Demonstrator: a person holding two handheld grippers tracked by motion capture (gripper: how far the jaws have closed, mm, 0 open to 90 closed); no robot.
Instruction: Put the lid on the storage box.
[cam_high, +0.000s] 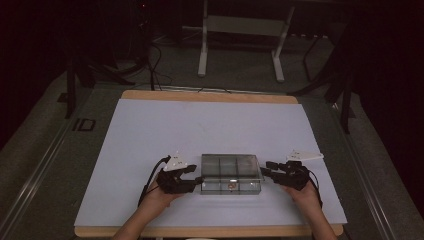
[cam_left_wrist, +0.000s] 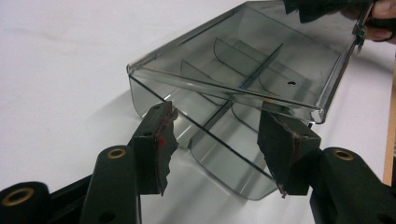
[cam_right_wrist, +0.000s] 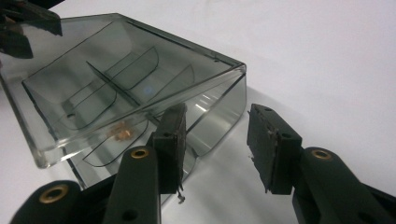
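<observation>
A clear smoky plastic box (cam_high: 231, 174) with a lid and inner dividers lies near the front middle of the white table cover (cam_high: 150, 130). A small copper-coloured item (cam_right_wrist: 122, 132) rests in one front compartment (cam_high: 231, 186). My left gripper (cam_high: 198, 176) is at the box's left end, open; in the left gripper view the box (cam_left_wrist: 243, 70) end lies between the jaws of that gripper (cam_left_wrist: 215, 140), apart from both pads. My right gripper (cam_high: 265, 170) is at the right end, open (cam_right_wrist: 217, 140), with the box (cam_right_wrist: 116, 79) corner beside its left jaw.
The wooden table edge (cam_high: 210, 232) runs just in front of the hands. White cover stretches bare behind and to both sides of the box. A white frame with legs (cam_high: 202, 60) stands on the floor beyond the table.
</observation>
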